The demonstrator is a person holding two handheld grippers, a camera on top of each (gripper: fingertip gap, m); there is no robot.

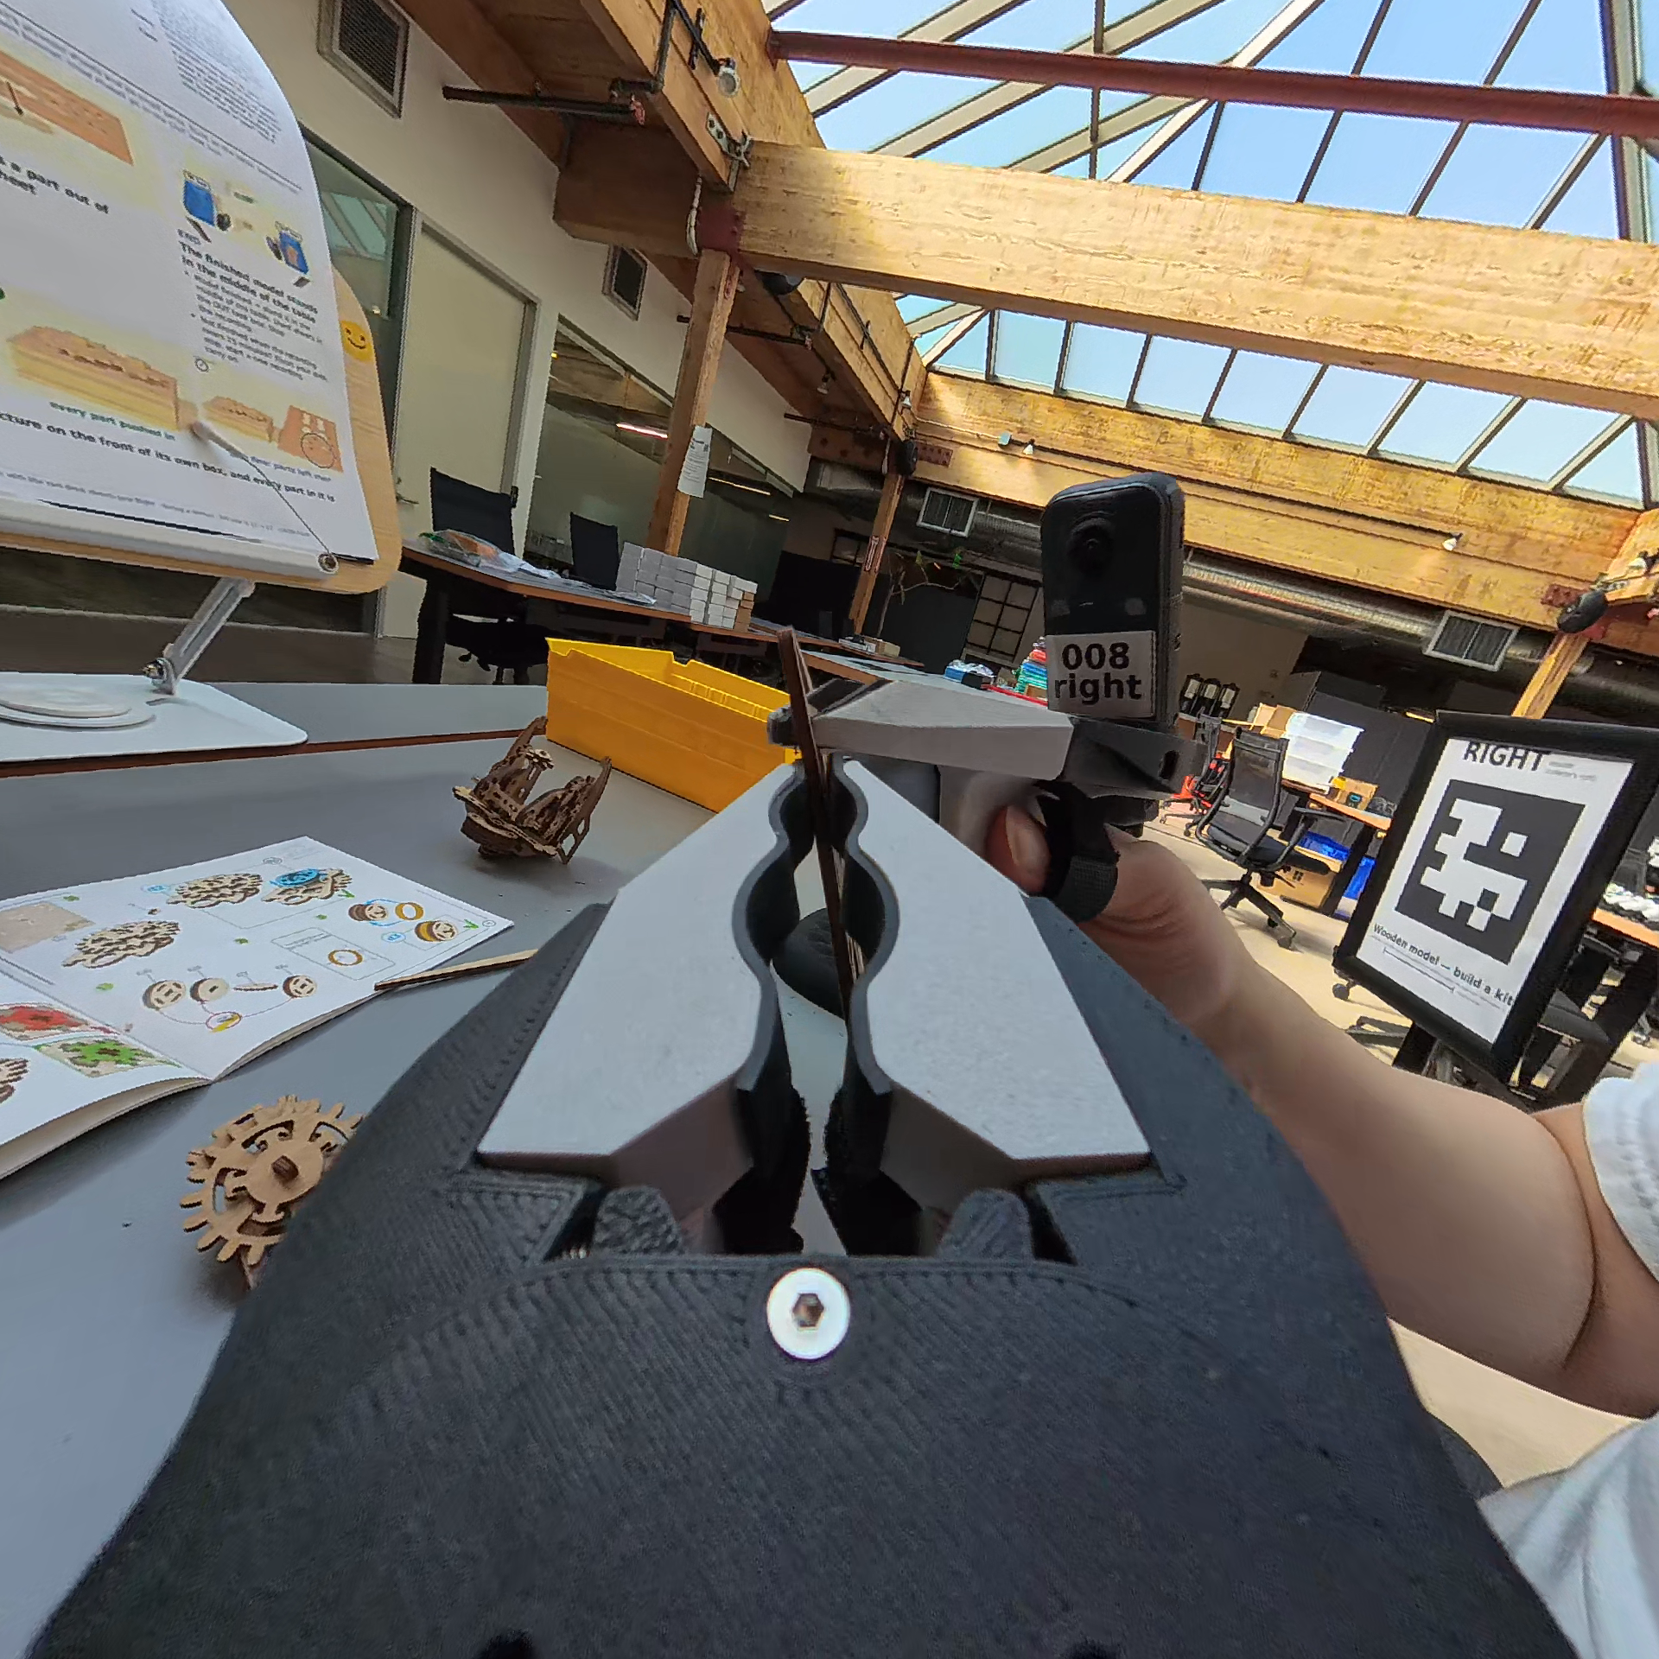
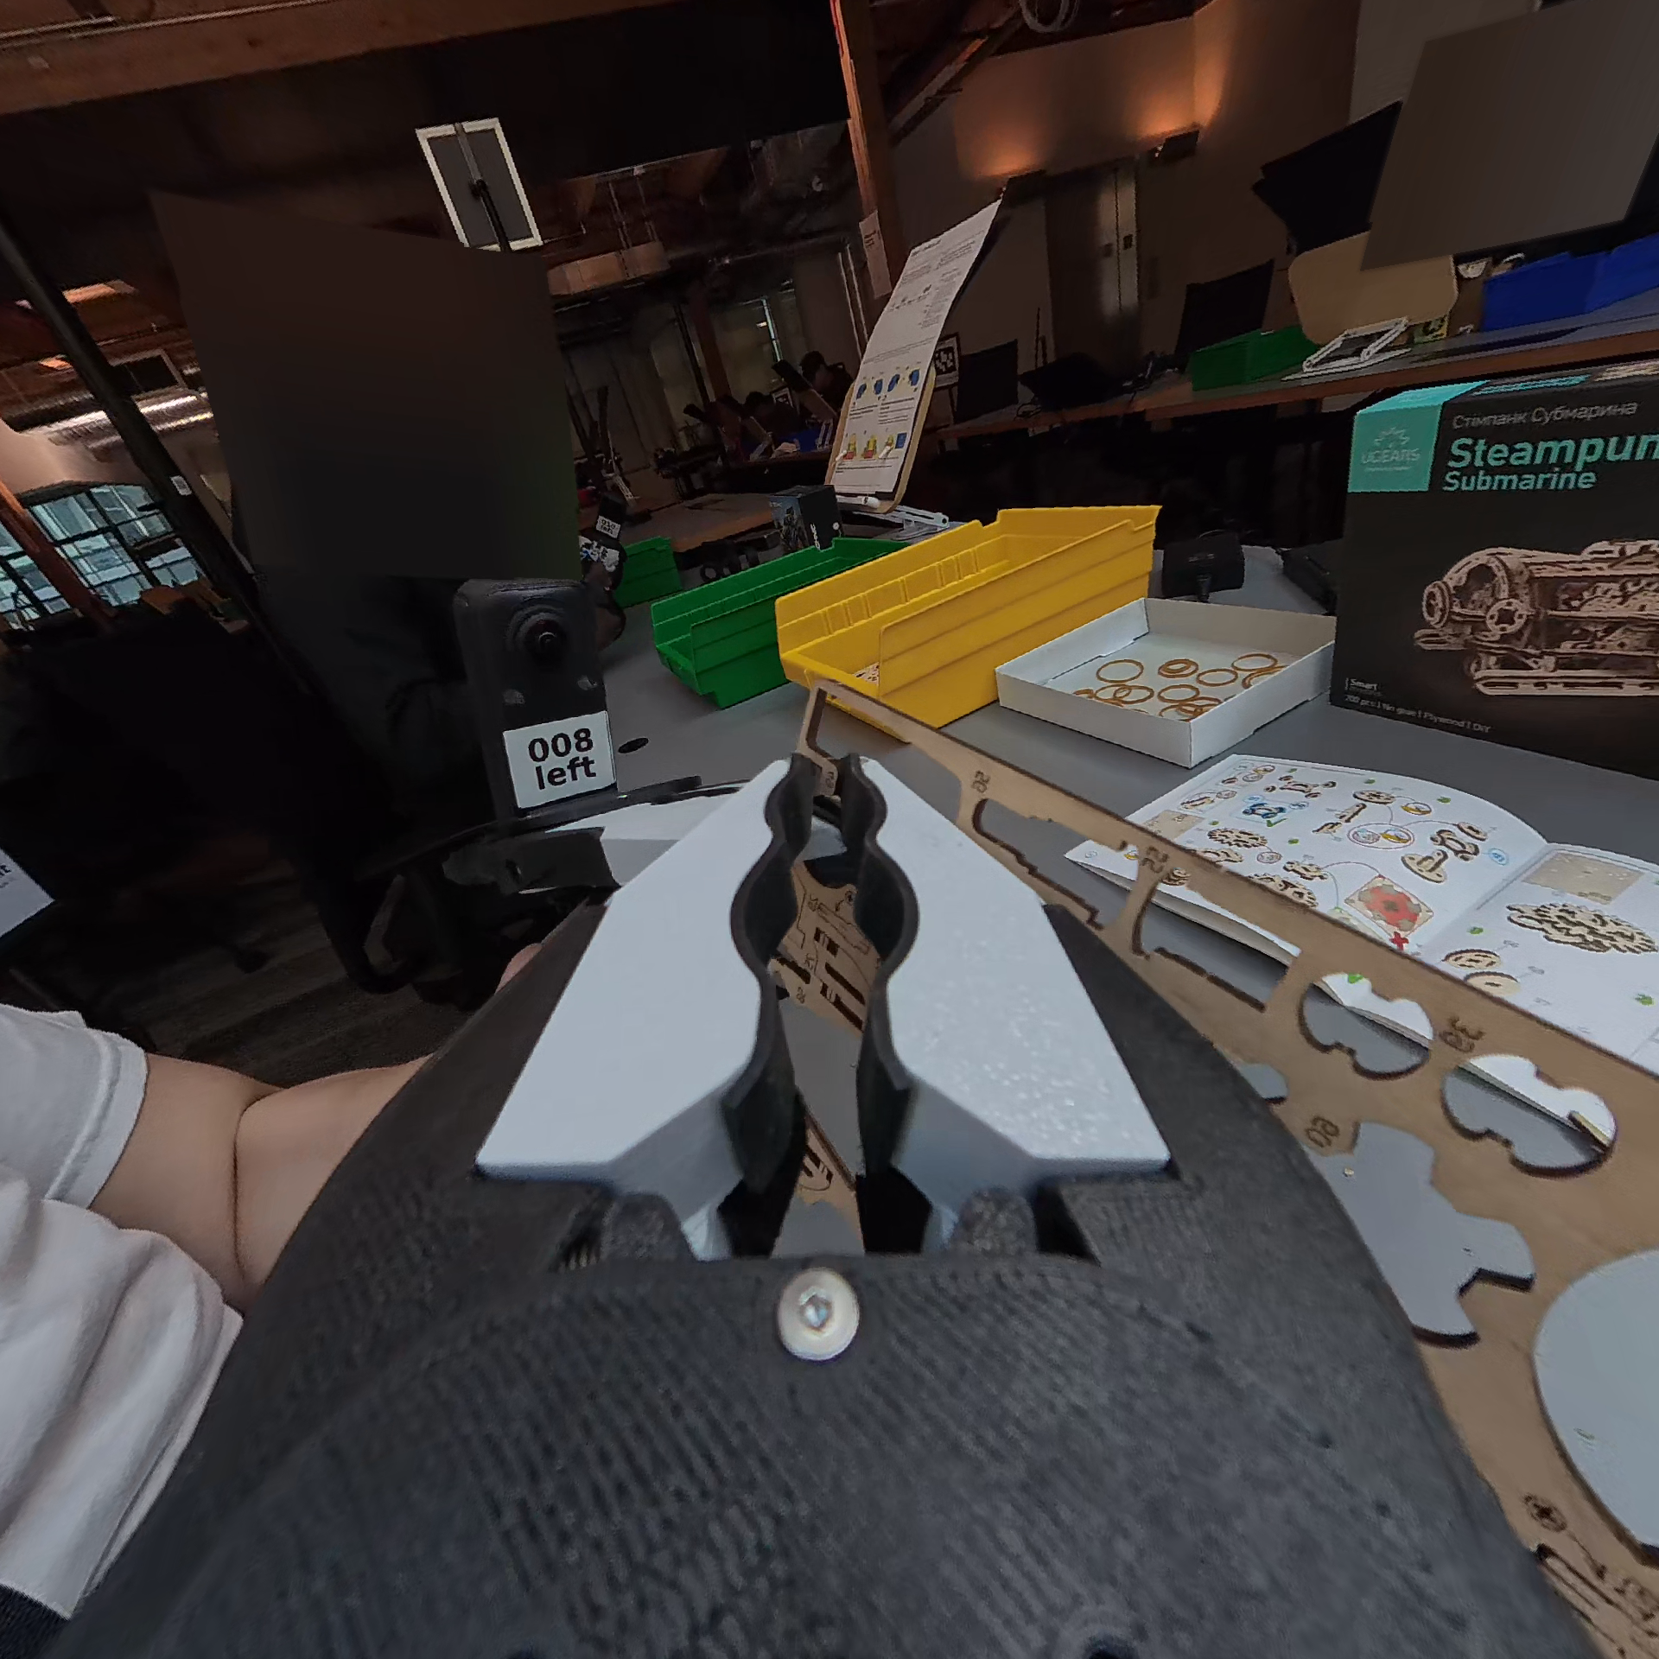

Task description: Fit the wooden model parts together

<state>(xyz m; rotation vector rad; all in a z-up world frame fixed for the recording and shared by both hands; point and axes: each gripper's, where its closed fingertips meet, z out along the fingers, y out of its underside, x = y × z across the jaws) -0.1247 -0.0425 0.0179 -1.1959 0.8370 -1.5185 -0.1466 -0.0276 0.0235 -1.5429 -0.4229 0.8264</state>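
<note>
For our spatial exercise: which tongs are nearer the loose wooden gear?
Left. The gear lies just left of the left tongs; the right tongs, gripping the same sheet, sit farther ahead.

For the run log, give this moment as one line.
left gripper: shut on wooden sheet | right gripper: shut on wooden sheet | sheet off table

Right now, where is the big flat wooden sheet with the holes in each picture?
Left wrist view: the wooden sheet shows edge-on, a thin dark strip at centre, pinched between the left gripper fingers.
Right wrist view: it spreads flat from centre to the lower right, held by the right gripper.
Shared landmark: the yellow bin.
</note>
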